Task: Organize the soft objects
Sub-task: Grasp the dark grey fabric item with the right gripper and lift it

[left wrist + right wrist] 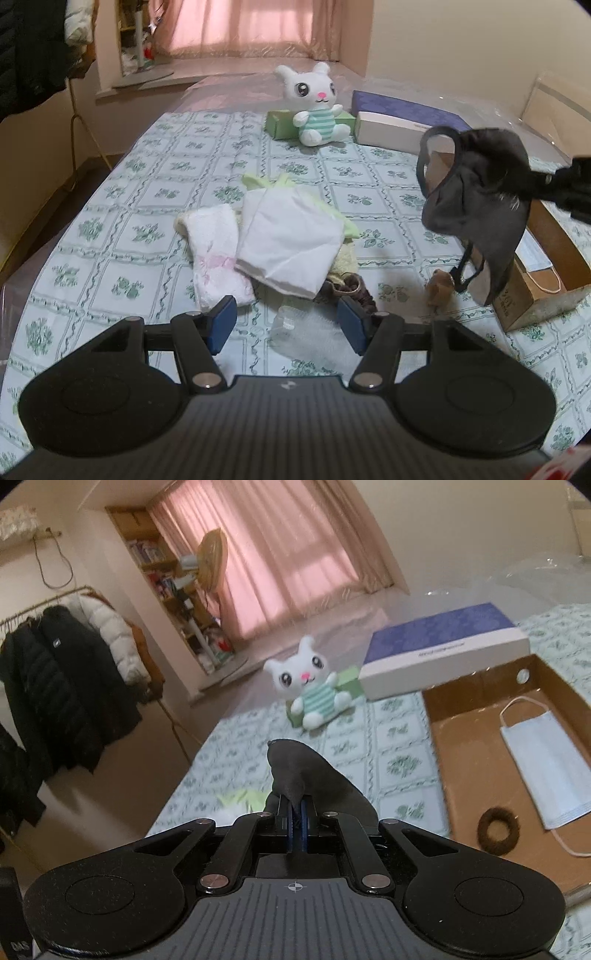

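Observation:
My right gripper (295, 814) is shut on a black face mask (301, 771), which hangs in the air over the near corner of the cardboard box (543, 295); the black face mask (476, 206) dangles with its ear loops loose. My left gripper (288, 321) stands open low over the table, above a clear plastic wrapper (306, 332). Ahead of it lie a white folded cloth (291, 243), a white towel with pink print (216, 258) and a green cloth (258, 182). A brown hair tie (351, 286) and a small brown piece (437, 286) lie nearby.
A white plush rabbit (314, 107) leans on a green box (280, 123) at the far end, beside a purple-topped white box (443, 650). The cardboard box (476, 738) holds a light blue mask (543, 760) and a brown ring (498, 830). Coats (62, 686) hang at the left.

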Motion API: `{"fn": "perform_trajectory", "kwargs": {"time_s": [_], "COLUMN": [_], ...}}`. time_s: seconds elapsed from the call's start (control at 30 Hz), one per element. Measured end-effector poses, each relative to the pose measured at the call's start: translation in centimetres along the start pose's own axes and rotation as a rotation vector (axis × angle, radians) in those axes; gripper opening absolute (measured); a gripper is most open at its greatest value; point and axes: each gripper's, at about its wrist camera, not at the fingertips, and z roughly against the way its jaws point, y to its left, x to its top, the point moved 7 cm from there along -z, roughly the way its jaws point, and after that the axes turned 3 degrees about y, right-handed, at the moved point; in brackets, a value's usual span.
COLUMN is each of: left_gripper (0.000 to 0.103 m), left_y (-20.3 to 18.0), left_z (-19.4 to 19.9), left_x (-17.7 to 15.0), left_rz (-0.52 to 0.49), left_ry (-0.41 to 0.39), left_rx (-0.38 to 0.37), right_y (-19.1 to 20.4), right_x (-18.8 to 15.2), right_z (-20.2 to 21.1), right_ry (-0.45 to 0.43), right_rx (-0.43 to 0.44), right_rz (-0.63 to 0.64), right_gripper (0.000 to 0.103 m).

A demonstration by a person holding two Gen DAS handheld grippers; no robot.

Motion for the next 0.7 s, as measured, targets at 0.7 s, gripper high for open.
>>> {"fn": "perform_trajectory", "kwargs": {"time_s": [0.7], "left_gripper": [0.056], "left_y": [-2.2], "left_z": [-7.3], "left_x": [3.4], "left_rz": [-0.238], "left_ry": [-0.019], "left_rx": [-0.007], "right_y": [-2.1], "right_x": [3.6], "right_z": [-1.0], "right_ry": [-0.037], "right_rx": [-0.002], "right_rz": [-0.025], "right_gripper": [0.004]}}
